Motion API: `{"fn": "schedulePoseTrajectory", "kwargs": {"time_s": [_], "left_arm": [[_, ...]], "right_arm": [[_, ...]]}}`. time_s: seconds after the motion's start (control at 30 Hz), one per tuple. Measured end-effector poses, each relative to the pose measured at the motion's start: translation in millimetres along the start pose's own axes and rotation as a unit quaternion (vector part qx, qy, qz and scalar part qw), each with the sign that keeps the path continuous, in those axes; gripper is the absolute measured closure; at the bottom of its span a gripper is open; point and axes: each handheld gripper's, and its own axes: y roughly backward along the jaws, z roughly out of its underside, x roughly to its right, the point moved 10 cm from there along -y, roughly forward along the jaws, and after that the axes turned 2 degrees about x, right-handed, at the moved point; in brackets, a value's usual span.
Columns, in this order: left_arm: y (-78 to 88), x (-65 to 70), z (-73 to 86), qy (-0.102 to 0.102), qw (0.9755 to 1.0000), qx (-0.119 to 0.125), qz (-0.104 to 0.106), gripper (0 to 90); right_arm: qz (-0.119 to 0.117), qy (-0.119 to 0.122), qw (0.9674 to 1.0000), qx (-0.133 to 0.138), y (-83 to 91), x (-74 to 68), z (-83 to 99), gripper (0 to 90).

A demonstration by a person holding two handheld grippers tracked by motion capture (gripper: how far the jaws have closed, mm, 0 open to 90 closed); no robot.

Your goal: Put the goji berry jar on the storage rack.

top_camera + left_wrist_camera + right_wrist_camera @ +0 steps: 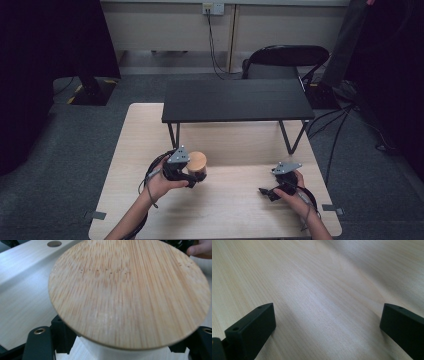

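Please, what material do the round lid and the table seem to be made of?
The lid looks like bamboo, matte: fine straight parallel grain in narrow strips. The table looks like pale wood or wood-look laminate, smooth with a soft sheen; the pictures cannot settle which.

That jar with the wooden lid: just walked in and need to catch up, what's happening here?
A person works at a light wooden table with a claw in each hand. The left claw is closed around a white jar with a round bamboo lid, near the table's middle. The right claw is open, holding nothing, low over bare tabletop.
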Motion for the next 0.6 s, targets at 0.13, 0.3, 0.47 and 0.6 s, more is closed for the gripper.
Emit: {"fn": "schedulePoseTrajectory", "kwargs": {"time_s": [0.13, 0.3, 0.47, 0.6], "left_arm": [[6.6, -0.5, -16.6, -0.007, 1.0, 0.006, 0.001, 26.0], [15.2, -2.7, -40.2, -0.014, 0.9998, 0.012, 0.005, 26.0], [22.9, -6.0, -66.1, -0.016, 0.9997, 0.015, 0.007, 26.0], [24.5, -8.6, -79.1, -0.013, 0.9997, 0.015, 0.012, 26.0]], "right_arm": [[0.0, 0.0, 1.0, 0.0, 0.0, 0.0, 0.0, 0.0], [0.0, 0.0, 1.0, 0.0, 0.0, 0.0, 0.0, 0.0], [0.0, 0.0, 1.0, 0.0, 0.0, 0.0, 0.0, 0.0], [0.0, 0.0, 1.0, 0.0, 0.0, 0.0, 0.0, 0.0]]}}
